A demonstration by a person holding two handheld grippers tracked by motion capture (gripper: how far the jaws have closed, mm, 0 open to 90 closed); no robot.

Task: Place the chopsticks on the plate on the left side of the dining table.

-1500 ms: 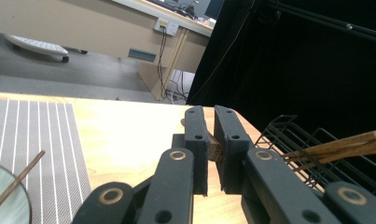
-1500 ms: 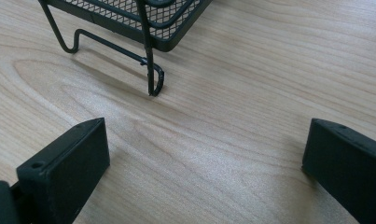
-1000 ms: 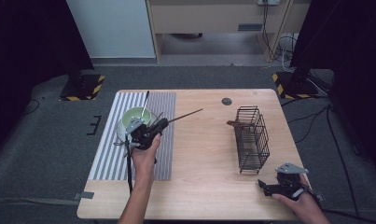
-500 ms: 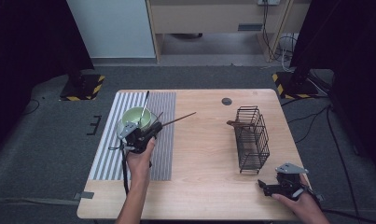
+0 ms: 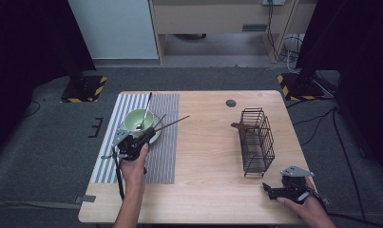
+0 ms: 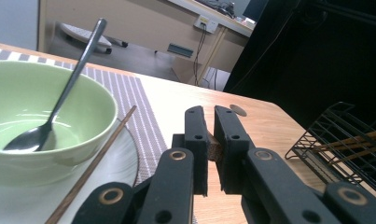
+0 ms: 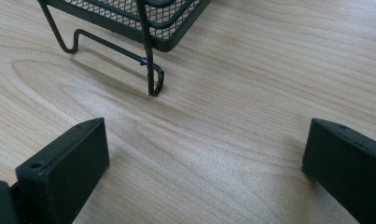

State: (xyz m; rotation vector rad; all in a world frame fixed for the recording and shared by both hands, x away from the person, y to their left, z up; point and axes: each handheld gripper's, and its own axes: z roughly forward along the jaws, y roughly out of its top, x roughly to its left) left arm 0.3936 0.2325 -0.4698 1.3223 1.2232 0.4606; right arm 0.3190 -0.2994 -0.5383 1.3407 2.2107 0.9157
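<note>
A: How is the left gripper (image 5: 140, 137) held?
B: Level, above the striped mat (image 5: 165, 156) near the table's (image 5: 208, 156) left edge, jaws clamped on 1 chopstick (image 5: 172, 123) beside the green bowl (image 5: 138, 120).
A: The right gripper (image 5: 274, 190)?
B: Rested wide apart at the near right corner, beside the wire rack (image 5: 256, 141).

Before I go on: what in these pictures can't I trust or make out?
- Chopstick in the left gripper: in the left gripper view the shut jaws hide all but a brown end.
- Second chopstick: its near end runs off the bottom edge of that view.
- Basket contents: too small in the high view; cut off by the right edge in the left gripper view.
- Right gripper: jaws open; basket cropped by the top edge there.
</note>
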